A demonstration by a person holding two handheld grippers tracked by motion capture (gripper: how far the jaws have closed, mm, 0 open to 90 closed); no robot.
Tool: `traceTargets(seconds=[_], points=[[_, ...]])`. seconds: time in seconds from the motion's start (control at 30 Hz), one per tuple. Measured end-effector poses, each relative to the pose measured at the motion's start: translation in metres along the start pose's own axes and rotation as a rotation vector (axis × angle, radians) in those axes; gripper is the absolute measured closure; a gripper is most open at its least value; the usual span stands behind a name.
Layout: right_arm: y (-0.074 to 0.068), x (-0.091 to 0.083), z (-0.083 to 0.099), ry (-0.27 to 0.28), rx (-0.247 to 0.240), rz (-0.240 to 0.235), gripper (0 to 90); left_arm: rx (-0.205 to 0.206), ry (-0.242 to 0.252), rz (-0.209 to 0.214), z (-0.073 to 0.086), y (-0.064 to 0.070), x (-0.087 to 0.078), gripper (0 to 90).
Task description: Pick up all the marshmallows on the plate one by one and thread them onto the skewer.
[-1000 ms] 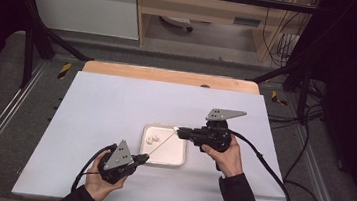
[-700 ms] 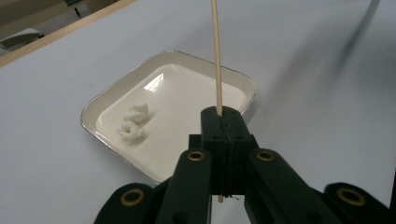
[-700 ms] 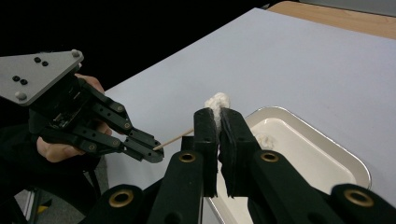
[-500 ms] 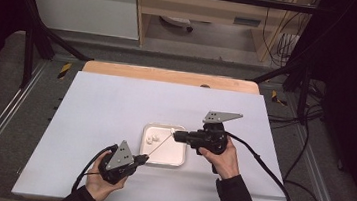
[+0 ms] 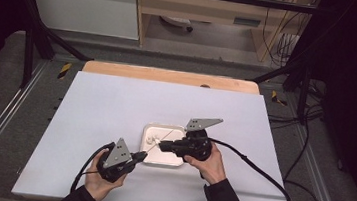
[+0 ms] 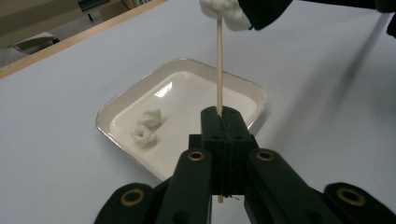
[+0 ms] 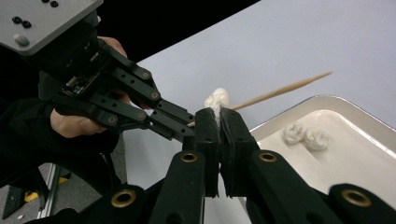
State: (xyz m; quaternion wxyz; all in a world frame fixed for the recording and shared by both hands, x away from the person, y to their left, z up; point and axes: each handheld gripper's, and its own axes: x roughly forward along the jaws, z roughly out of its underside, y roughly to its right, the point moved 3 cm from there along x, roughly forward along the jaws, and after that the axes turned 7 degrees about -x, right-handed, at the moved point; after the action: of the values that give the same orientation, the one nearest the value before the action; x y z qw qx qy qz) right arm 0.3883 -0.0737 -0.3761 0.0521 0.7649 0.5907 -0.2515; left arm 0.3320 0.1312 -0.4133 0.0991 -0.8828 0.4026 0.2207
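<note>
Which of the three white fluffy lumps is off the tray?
The white lump pinched in the right claw on the wooden skewer; the other two lumps lie in the white tray.

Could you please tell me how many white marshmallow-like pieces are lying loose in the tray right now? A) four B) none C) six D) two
D: the left gripper view shows two white pieces lying side by side in the tray, while a third piece sits on the wooden skewer held in the left claw, with the right claw shut on that piece.
</note>
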Motion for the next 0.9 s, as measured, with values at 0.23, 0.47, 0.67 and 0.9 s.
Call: traceTargets(seconds=[0.23,0.47,0.67,0.9], points=[[-0.001,-0.009,-0.002,0.024,-0.021,0.040,86.7,-0.003,-0.010,-0.004,0.002,-0.001,0.001,89.4],[0.002,-0.022,-0.007,0.031,-0.018,0.058,86.6,0.004,-0.005,0.000,0.002,0.001,0.001,89.4],[0.005,-0.031,-0.012,0.072,-0.022,0.086,86.7,0.004,-0.010,0.004,0.003,-0.001,0.001,89.4],[0.019,-0.054,-0.018,0.106,0.001,0.154,86.7,0.015,-0.007,0.013,0.003,0.001,0.000,89.4]])
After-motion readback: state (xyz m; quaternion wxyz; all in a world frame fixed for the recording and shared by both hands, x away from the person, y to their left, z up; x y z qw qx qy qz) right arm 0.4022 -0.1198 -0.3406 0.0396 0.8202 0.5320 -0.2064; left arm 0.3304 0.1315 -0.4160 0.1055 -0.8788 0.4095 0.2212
